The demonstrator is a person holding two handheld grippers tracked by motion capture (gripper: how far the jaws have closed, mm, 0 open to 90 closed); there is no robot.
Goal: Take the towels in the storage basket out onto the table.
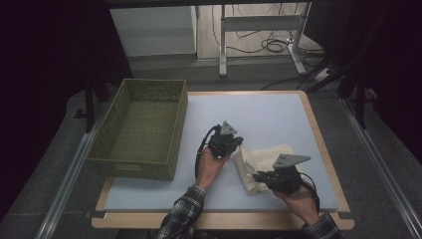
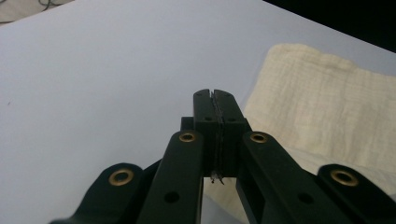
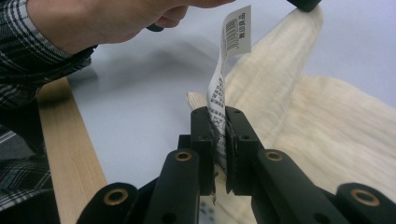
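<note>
Two grippers on a cream cloth

High view: pale grey mat [image 1: 149, 186] on a wood-edged table, dark room, cables behind. Green basket [image 1: 142, 127] left. Cream cloth [image 1: 261, 164] lies right of centre between left gripper [image 1: 238, 144] and right gripper [image 1: 257, 177].

Left gripper view: jaws fully shut – a thin layer of cloth [image 2: 322, 121] seems pinched.

Right gripper view: jaws clamp the cloth's white label [image 3: 223, 88] – a sleeve [image 3: 32, 51] nearby.

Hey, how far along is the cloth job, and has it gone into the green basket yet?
Not yet. Done: both grips look made. The left hand-held gripper is shut on an edge of the cream cloth, and the right hand-held gripper is shut on the cloth's white label. In hand: the cloth hangs partly lifted between them. Left: the basket holds nothing, so carrying it over probably remains.
</note>
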